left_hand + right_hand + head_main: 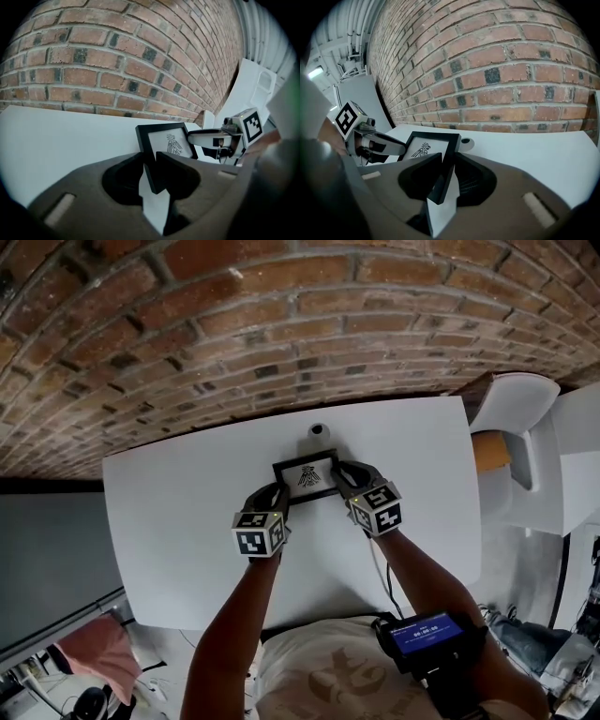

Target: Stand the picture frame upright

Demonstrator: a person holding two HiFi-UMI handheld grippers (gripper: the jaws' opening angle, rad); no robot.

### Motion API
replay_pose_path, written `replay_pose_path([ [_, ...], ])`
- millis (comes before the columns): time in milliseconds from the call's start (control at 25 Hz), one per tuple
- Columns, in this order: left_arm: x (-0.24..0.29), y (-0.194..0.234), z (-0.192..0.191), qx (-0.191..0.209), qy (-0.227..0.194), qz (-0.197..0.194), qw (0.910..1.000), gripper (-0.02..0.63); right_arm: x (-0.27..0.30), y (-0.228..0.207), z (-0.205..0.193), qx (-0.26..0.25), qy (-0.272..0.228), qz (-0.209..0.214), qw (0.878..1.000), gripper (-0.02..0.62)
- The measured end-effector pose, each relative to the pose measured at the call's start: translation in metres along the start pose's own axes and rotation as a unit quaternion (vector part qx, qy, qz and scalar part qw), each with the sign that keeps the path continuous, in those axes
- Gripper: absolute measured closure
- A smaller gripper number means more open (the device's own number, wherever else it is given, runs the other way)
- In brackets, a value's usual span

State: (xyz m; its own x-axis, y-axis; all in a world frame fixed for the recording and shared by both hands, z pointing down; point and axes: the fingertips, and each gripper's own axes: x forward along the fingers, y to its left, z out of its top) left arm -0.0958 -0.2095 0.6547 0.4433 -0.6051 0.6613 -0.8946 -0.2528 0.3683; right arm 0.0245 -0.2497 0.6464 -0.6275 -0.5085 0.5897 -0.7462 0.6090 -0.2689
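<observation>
Head view: picture frame [307, 476] (sides half-hidden)

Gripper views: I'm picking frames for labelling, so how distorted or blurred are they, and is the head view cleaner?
Left gripper view: brick wall bows, corners black, picture frame sharp. Right gripper view: same bowing, near foreground soft. Head view: wall curves too, table evenly lit, no glare.

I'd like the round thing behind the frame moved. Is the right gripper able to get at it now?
Probably not as is: the right gripper is shut on the right edge of the frame. The round thing lies just beyond, unobstructed, so letting go should free the way.
</observation>
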Motion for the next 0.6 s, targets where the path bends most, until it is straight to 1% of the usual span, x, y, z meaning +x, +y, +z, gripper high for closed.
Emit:
replay_pose_path([
  [200, 0.015, 0.01, 0.029, 0.009, -0.02, 0.003, 0.9998, 0.514, 0.013, -0.014, 0.029, -0.021, -0.032, 0.002, 0.999, 0.5],
  [480, 0.035, 0.017, 0.063, 0.049, -0.04, 0.001, 0.998, 0.514, 0.028, -0.036, 0.06, -0.046, -0.066, -0.012, 0.997, 0.502],
  [600, 0.043, 0.019, 0.073, 0.064, -0.04, 0.0, 0.9971, 0.514, 0.032, -0.045, 0.068, -0.05, -0.075, -0.019, 0.996, 0.502],
])
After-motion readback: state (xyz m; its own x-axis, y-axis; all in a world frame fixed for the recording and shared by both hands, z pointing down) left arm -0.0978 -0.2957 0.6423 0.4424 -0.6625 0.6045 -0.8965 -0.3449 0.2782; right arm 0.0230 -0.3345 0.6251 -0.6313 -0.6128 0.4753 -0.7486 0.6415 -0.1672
